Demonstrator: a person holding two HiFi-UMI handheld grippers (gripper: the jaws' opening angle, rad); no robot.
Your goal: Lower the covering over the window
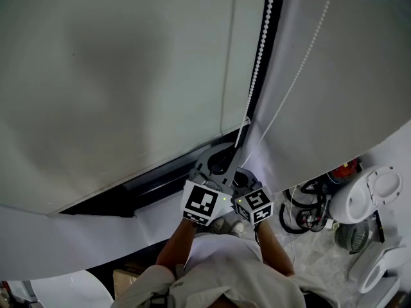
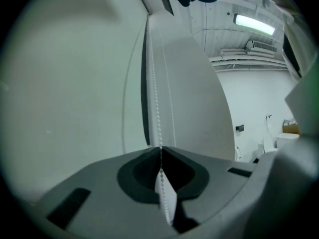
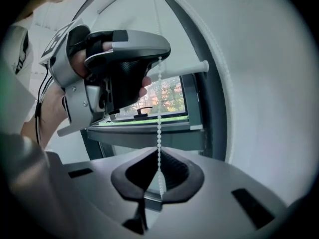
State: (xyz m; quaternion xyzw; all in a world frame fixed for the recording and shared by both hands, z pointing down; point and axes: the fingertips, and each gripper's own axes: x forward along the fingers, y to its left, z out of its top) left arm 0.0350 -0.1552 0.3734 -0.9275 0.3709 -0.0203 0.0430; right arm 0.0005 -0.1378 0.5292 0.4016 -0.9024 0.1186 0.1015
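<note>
Starting with the left gripper view. Pinching the bead chain [image 2: 160, 180] with the left claw [image 2: 161, 156], jaws pressed together on it, and a white tab [image 2: 168, 200] caught low between them. Up from there along the chain, straight beside a dark frame strip [image 2: 144, 98]. To the left, filling that side, the white blind [image 2: 70, 83]. Off to the upper right, a lit ceiling lamp [image 2: 254, 25].

Now over to the right gripper view. Clamped shut on the beads as well with the right claw [image 3: 159, 176], the chain taut and upright above the jaws. Higher on that same strand, gripping it too, the left claw, wrapped by a hand [image 3: 75, 66]. Behind, a white bar [image 3: 185, 69] at the blind's lower edge. Below it, bare window [image 3: 162, 101] with green trees outside and a dark handle [image 3: 142, 111].

And down to the head view. Side by side and nearly touching, both claws, just under the blind's bottom edge. Covering most of the opening already, with only a dark slanted strip of window uncovered beneath. Rising to the upper right from the claws, two strands of chain. At the lower right on the floor [image 1: 321, 255], white round housings [image 1: 372, 194] and a tangle of cables [image 1: 307, 207].
</note>
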